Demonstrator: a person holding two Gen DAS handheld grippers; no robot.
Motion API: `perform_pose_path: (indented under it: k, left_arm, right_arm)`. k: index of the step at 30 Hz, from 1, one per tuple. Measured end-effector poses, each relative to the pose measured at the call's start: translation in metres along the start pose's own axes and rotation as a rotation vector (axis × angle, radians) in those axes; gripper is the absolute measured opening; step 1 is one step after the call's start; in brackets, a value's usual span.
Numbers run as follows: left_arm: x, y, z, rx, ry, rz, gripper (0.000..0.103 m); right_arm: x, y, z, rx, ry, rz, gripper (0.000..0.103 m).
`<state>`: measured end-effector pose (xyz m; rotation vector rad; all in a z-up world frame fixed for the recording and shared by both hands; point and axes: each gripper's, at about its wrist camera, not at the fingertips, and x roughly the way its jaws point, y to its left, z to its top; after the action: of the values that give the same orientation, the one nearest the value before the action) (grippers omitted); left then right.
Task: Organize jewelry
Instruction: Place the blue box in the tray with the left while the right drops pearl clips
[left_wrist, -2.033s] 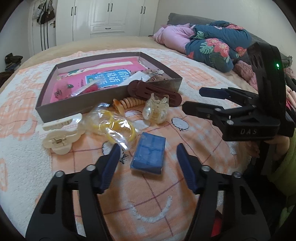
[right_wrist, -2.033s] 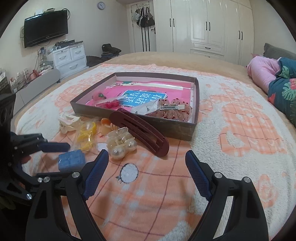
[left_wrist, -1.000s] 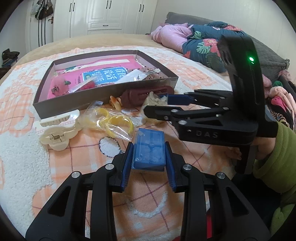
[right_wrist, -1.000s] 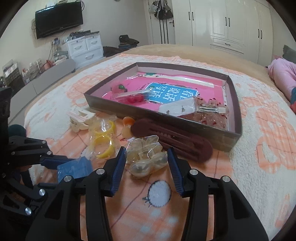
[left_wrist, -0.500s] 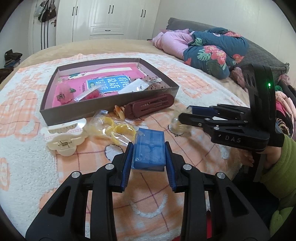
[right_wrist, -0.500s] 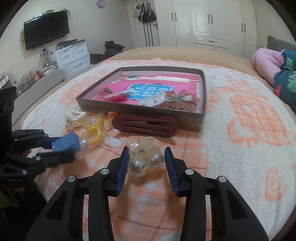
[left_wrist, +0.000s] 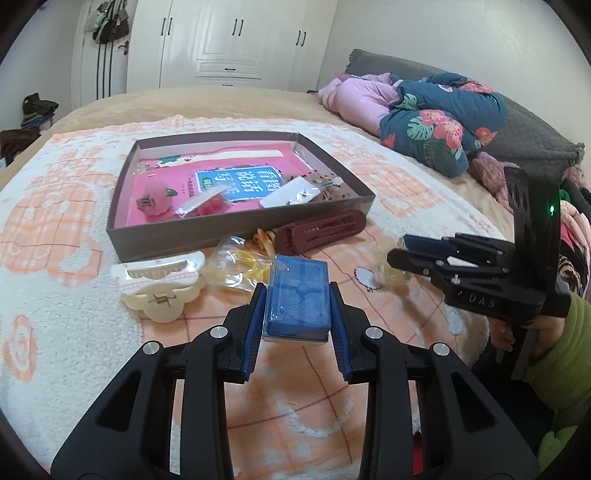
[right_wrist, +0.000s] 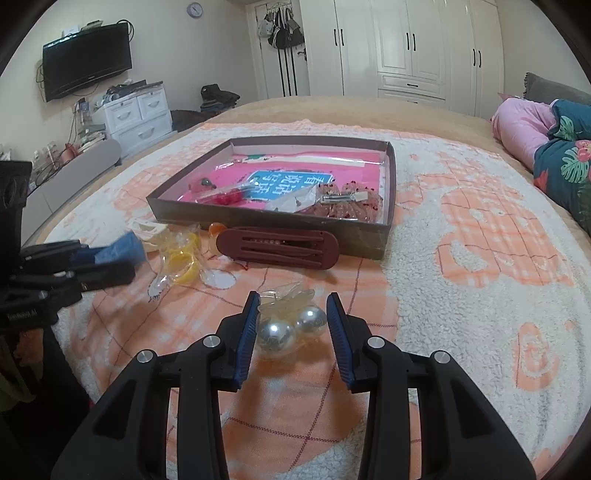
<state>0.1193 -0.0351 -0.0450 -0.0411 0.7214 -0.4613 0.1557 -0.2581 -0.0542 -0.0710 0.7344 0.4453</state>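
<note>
My left gripper (left_wrist: 297, 314) is shut on a blue box (left_wrist: 298, 299) and holds it above the blanket, in front of the brown tray (left_wrist: 236, 229). My right gripper (right_wrist: 291, 328) is shut on a clear hair claw with two pearl balls (right_wrist: 286, 325), lifted off the bed. The tray (right_wrist: 386, 229) holds a pink card, a red clip and small bagged pieces. On the blanket before it lie a maroon hair clip (left_wrist: 321, 229), a bag of yellow rings (left_wrist: 240, 266) and a cream claw clip (left_wrist: 160, 284).
An orange spiral tie (left_wrist: 264, 236) lies by the tray's front wall. Pink and floral bedding (left_wrist: 424, 110) is piled at the far right. A white wardrobe (right_wrist: 406, 48) and a drawer unit (right_wrist: 136, 114) stand beyond the bed.
Both grippers closed on their items, the left on the blue box and the right on the pearl claw, then lifted them and drew back from the tray.
</note>
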Motion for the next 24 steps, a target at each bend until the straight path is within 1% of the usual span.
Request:
perform_pose_path:
  k: [9, 24]
  left_arm:
    - [-0.007, 0.014, 0.009, -0.035, -0.030, 0.015, 0.025]
    - [-0.011, 0.052, 0.028, -0.112, -0.069, 0.081, 0.025]
  right_arm:
    - [-0.003, 0.005, 0.009, 0.009, -0.031, 0.009, 0.035]
    - [0.012, 0.029, 0.048, -0.032, -0.066, 0.071, 0.035]
